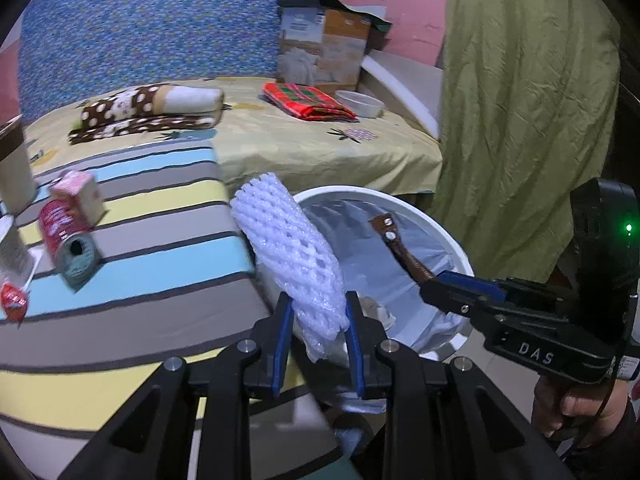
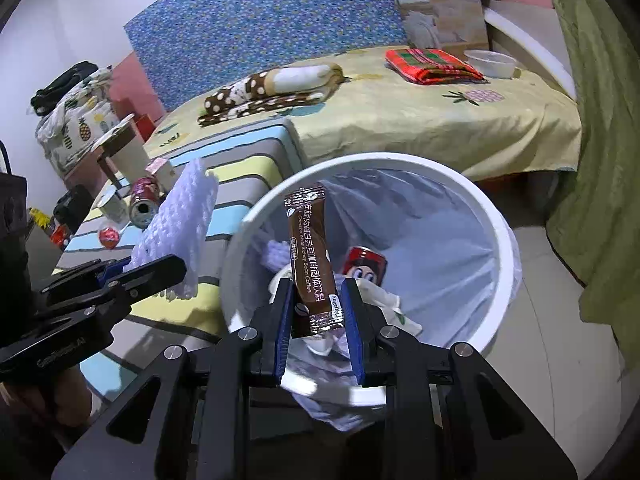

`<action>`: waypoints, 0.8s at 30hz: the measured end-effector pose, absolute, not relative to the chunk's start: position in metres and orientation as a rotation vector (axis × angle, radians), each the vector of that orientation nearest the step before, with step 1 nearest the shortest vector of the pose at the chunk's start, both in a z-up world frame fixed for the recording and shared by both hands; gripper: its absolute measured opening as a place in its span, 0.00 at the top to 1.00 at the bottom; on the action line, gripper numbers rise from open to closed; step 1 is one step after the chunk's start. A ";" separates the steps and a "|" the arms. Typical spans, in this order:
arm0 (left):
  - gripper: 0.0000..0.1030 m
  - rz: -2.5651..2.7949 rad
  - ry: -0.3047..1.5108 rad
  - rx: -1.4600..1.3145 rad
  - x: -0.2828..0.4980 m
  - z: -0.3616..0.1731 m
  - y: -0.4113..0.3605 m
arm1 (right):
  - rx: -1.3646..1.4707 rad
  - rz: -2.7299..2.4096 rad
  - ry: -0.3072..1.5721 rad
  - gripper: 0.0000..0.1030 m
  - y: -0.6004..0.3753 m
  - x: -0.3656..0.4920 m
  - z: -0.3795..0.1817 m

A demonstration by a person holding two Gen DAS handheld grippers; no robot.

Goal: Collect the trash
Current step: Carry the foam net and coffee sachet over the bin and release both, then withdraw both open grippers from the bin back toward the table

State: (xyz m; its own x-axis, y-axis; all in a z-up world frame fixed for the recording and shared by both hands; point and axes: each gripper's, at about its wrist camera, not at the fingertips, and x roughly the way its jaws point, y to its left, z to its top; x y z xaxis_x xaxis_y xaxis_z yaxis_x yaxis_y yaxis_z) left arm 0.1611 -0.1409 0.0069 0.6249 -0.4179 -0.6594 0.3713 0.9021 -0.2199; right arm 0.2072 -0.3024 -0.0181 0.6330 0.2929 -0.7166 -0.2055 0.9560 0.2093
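Holding two featherweight scraps over the white lined bin (image 2: 492,216), I have my right tongs (image 2: 318,312) clamped on the lower end of a flat, slick coffee sachet (image 2: 310,256) reading "L-Carnitine White Kidney Bean Coffee". My left tongs (image 1: 318,328) pinch the base of a soft, springy foam fruit net (image 1: 288,248) just at the bin's rim. Farther off on the striped counter (image 1: 160,280) lie a crushable red drink can (image 1: 66,236) and a pink carton (image 1: 80,194), best grasped across their bodies.

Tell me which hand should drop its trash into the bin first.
Right, probably. The right gripper holds the coffee sachet over the bin, while the left gripper's foam net sits at the rim.
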 end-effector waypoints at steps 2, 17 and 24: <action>0.75 -0.473 0.775 -0.056 0.165 0.006 -0.148 | 0.118 0.279 0.845 0.74 -0.308 0.210 -0.020; 0.51 -0.526 0.783 -0.109 0.189 -0.007 -0.166 | 0.143 0.250 0.864 0.67 -0.323 0.221 -0.025; 0.51 -0.500 0.768 -0.130 0.182 -0.001 -0.153 | 0.146 0.251 0.846 0.66 -0.324 0.215 -0.019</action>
State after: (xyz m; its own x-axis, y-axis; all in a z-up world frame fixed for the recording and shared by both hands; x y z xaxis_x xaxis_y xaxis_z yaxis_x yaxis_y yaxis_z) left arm 0.1818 -0.1532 -0.0012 0.6094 -0.4783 -0.6324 0.3851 0.8757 -0.2912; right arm 0.2154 -0.3242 -0.0192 0.6362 0.2771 -0.7200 -0.1613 0.9604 0.2271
